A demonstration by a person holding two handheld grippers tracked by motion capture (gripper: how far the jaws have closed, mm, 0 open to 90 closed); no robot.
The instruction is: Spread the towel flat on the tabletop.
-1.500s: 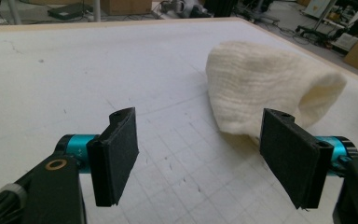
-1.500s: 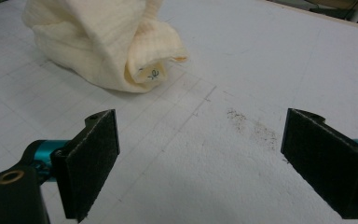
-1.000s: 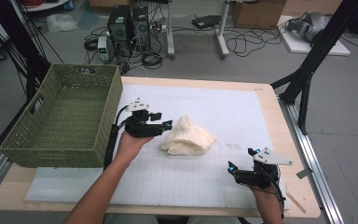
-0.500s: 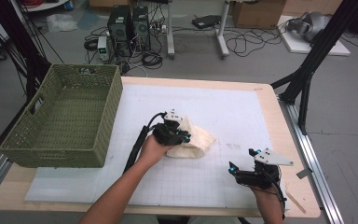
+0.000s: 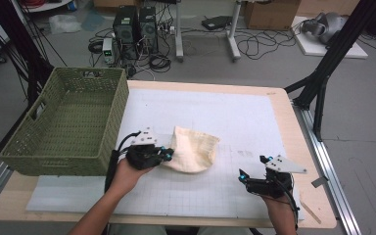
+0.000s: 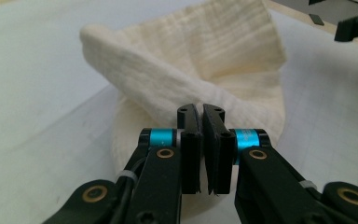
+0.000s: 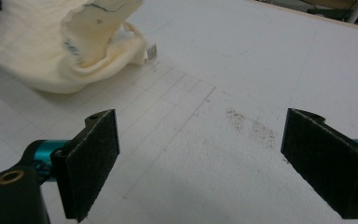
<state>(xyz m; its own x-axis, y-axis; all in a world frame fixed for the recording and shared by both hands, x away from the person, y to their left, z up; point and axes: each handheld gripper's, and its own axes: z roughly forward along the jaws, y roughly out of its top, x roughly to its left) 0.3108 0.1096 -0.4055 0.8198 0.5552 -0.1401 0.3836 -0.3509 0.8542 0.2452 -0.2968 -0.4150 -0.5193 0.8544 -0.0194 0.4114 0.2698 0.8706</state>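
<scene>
Since the earlier frame, the left gripper [image 5: 165, 155] has been dragged back toward the basket [image 5: 68, 128] with its jaws clamped on the edge of the cream cloth [image 5: 194, 152], so the cloth looks properly caught for a pull. Nearest the camera, the right gripper [image 5: 252, 168] is parked wide open, with the cloth lying well apart from it.
</scene>
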